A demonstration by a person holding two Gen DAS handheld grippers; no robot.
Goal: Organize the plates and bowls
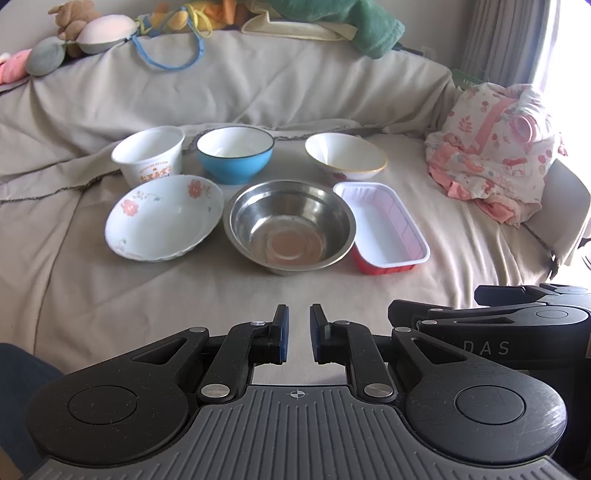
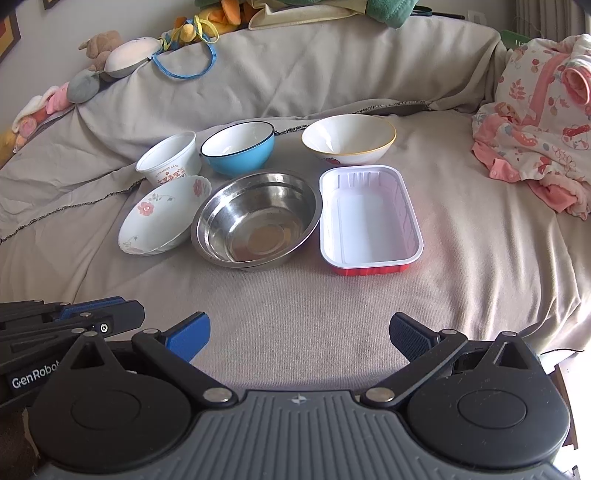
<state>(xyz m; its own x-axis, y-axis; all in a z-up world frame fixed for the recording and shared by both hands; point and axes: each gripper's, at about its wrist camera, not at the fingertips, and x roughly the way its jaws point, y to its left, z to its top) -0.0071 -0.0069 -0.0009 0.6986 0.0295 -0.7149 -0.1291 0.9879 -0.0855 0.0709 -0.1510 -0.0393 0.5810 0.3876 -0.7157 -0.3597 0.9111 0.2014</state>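
Six dishes sit in two rows on a beige covered sofa. Back row: a white paper cup bowl, a blue bowl, a white bowl with a yellow rim. Front row: a floral plate, a steel bowl, a red tray with a white inside. They also show in the right wrist view: the steel bowl and the tray. My left gripper is nearly shut and empty, short of the steel bowl. My right gripper is open and empty, short of the tray.
Pink patterned clothes lie on the right of the sofa. Stuffed toys and a green towel lie along the sofa back. The right gripper's body is close on the right of the left one.
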